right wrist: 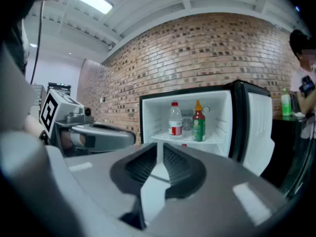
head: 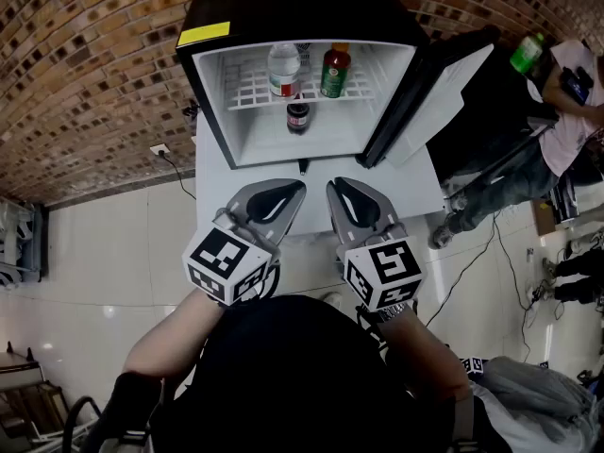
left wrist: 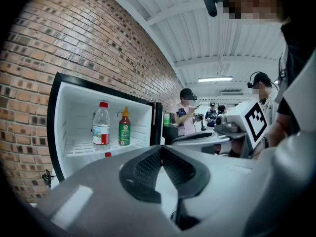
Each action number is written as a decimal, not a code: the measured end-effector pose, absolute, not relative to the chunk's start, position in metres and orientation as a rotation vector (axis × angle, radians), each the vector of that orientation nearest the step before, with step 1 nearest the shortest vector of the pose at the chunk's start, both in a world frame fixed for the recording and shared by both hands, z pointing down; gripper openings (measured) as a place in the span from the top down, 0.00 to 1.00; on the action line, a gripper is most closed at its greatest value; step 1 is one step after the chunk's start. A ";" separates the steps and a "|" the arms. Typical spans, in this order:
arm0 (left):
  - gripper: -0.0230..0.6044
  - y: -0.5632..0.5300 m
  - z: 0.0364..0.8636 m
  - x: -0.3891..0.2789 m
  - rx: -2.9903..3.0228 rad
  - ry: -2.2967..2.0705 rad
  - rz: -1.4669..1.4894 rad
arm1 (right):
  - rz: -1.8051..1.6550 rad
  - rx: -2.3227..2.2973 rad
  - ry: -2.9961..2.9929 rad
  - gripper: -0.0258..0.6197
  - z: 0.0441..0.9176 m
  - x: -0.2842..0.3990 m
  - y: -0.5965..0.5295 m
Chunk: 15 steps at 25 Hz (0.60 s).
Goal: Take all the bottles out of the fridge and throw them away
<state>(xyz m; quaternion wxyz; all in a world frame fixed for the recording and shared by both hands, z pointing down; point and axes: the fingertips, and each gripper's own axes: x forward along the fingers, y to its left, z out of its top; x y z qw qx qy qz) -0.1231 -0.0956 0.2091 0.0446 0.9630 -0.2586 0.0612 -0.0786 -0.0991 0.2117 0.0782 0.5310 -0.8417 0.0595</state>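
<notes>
Black mini fridge (head: 209,102) on a white surface (head: 415,192), door (head: 444,92) swung open to the right. Blank yellow sticker (head: 204,34) at the top's left corner, no writing on it.

On the white wire shelf (head: 253,92), left: clear water bottle (head: 283,69), upright, red cap, red-and-white label, print too small to read. Just right of it, close but apart: green-labelled bottle (head: 335,71), upright, reddish contents, orange-yellow cap, a round emblem on the label, wording illegible. Below the shelf, on the fridge floor and roughly between the two: small dark bottle (head: 297,117), red cap, pale label band, unreadable.

In front of the fridge, well short of the bottles: left tool (head: 288,193), clenched, ribbed pads meeting at the tips with nothing between. Beside it, right tool (head: 344,196), likewise clenched and empty. Black-and-white square markers on each tool's cube.
</notes>
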 end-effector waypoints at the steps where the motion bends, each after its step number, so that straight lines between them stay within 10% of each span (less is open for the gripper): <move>1: 0.96 -0.096 0.209 -0.123 2.940 -0.793 0.187 | 0.180 1.594 -2.517 0.89 0.212 -0.077 -0.102; 15: 0.96 -0.103 0.209 -0.133 2.930 -0.835 0.190 | 0.155 1.636 -2.475 0.78 0.206 -0.059 -0.144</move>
